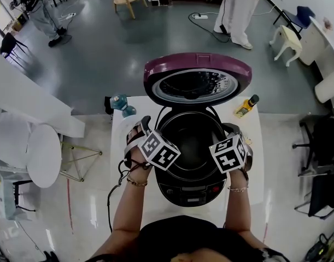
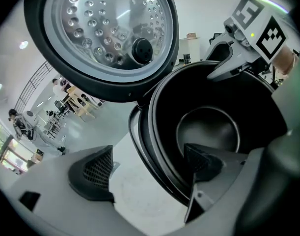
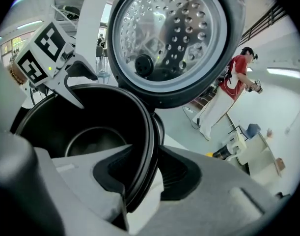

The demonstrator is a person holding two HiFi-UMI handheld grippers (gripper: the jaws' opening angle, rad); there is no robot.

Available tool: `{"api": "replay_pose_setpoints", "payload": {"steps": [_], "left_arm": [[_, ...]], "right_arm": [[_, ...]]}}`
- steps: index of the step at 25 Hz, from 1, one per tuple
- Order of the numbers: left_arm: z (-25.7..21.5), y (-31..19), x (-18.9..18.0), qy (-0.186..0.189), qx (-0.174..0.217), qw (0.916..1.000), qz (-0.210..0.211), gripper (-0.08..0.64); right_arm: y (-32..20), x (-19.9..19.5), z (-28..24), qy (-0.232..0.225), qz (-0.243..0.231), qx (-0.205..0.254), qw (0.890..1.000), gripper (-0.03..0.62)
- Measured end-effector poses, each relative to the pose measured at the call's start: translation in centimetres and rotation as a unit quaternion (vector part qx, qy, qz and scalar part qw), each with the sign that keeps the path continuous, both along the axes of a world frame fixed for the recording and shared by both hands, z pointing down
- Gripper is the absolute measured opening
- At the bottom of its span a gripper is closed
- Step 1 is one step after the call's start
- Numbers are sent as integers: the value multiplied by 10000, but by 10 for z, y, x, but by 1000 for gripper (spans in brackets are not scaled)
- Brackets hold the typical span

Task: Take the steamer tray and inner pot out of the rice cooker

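Head view: inner pot (image 1: 191, 138) seated in the open rice cooker (image 1: 191, 192) on the white surface (image 1: 123, 162). Left claw (image 1: 146, 124) is at its left rim, right claw (image 1: 232, 130) at its right rim.
Left gripper view: left claw stands apart, pot rim between the jaws.
Right gripper view: right claw is clamped on the rim.

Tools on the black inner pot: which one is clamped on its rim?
The right tool: its jaws pinch the rim of the black inner pot; the left tool holds them apart, straddling it.

Inner pot (image 1: 191, 141) in rice cooker (image 1: 188, 192), lid (image 1: 197, 70) raised behind, bottle (image 1: 246, 106) right of it
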State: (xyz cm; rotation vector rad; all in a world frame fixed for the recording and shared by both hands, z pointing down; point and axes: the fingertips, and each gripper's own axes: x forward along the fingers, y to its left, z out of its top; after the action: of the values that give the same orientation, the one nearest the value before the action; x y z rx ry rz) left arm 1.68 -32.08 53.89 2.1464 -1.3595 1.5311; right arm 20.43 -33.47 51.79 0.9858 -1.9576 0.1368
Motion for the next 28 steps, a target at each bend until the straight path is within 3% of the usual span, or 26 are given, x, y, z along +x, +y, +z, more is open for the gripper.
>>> {"api": "replay_pose_setpoints", "payload": {"steps": [5,11,16,19,22,28], "left_arm": [[-6,-1,-3,59,35,10000,-55,433],[-17,0,-4,159,177,9996,-131,431],[-31,10,3,743,166,9970,-118,407],[-40,22,14,1116,60,9937,96,314],[-50,34,26,1114,163,9929,372,109],[-84,50,21,1099,695,9914,133,66]], "right_arm": [[6,-7,-15,-370,-63,143,9992,59],[9,-6,-35,-1436,245,249,9890,21],[16,-2,-51,-1913,303,434,9801,14],[21,-3,-66,-2161,246,598,9742,15],[27,-5,-86,-2303,161,786,9698,20],[46,-8,-121,-2655,29,1074,9581,28]]}}
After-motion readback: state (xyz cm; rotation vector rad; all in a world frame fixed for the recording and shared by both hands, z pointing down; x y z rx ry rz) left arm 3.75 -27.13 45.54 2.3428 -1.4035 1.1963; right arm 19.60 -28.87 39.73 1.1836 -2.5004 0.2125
